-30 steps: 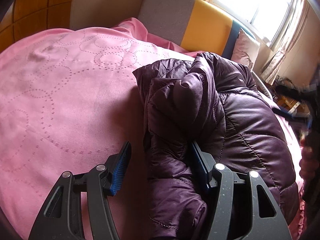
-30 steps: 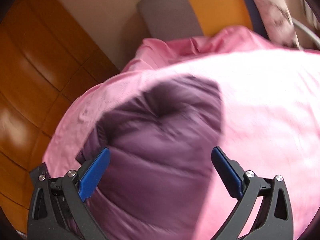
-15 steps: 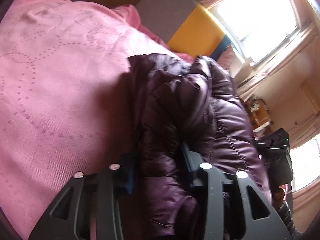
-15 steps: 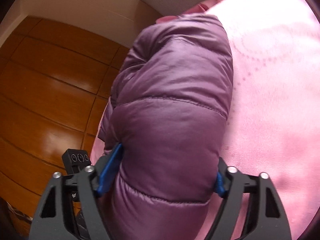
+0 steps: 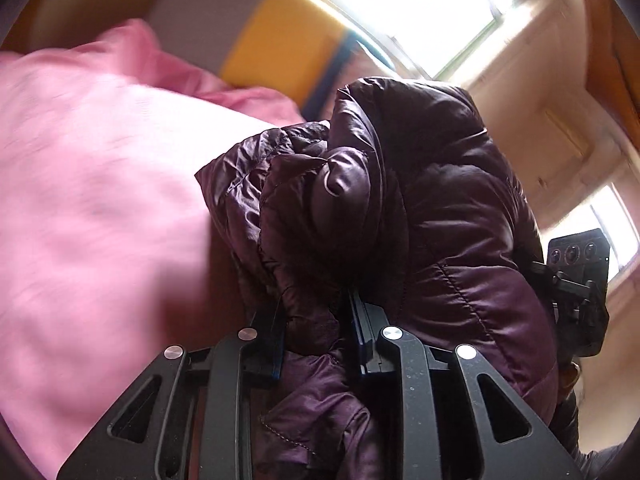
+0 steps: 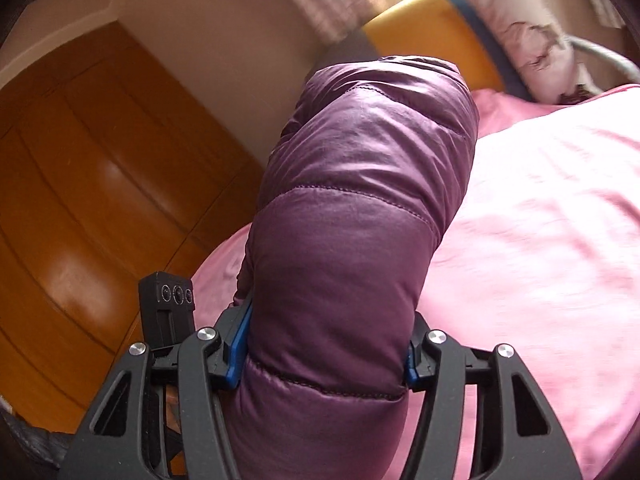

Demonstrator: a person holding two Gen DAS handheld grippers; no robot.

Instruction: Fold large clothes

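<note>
A pink bedspread (image 6: 560, 240) covers the bed – soft, matte, faintly wrinkled. Beyond the bedspread stands a headboard (image 6: 432, 36) with a yellow panel beside a grey one; a pale patterned pillow (image 6: 528, 40) leans on it. A window (image 5: 420, 12) glares above, and glossy wooden doors (image 6: 100, 184) flank the bed. The jacket (image 6: 352, 220) – purple, quilted, puffy, with a satin sheen – is bunched above the bedspread. The left gripper (image 5: 316, 336) is closing on a crumpled fold of it; the right gripper (image 6: 324, 344) is closing around a thick padded roll.
</note>
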